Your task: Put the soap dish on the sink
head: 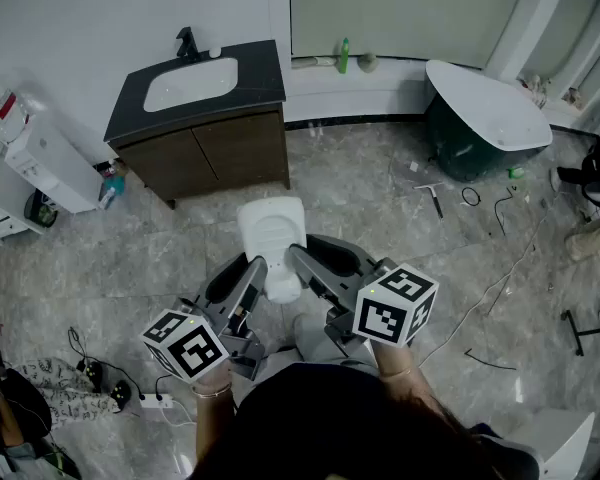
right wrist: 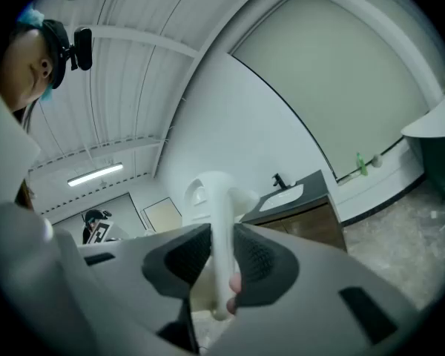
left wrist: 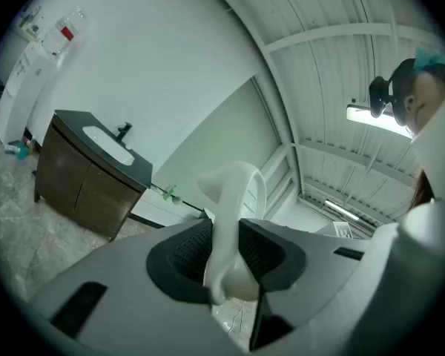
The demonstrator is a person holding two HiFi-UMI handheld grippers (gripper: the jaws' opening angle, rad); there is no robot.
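Note:
The white soap dish (head: 271, 231) hangs in the air between my two grippers, above the marble floor. My left gripper (head: 257, 271) is shut on its left rim, and my right gripper (head: 298, 264) is shut on its right rim. In the left gripper view the soap dish (left wrist: 233, 195) stands on edge, pinched between the dark pads of the left gripper (left wrist: 226, 256). The right gripper view shows the soap dish (right wrist: 219, 199) clamped the same way in the right gripper (right wrist: 221, 262). The white sink (head: 190, 82) sits in a black-topped wooden vanity (head: 220, 148) ahead at the far left, well away from the dish.
A black faucet (head: 187, 42) stands behind the sink. A dark green bathtub (head: 485, 113) is at the far right, a white unit (head: 50, 163) at the left wall. A green bottle (head: 344, 56) stands on the window ledge. Cables and a power strip (head: 160, 400) lie on the floor.

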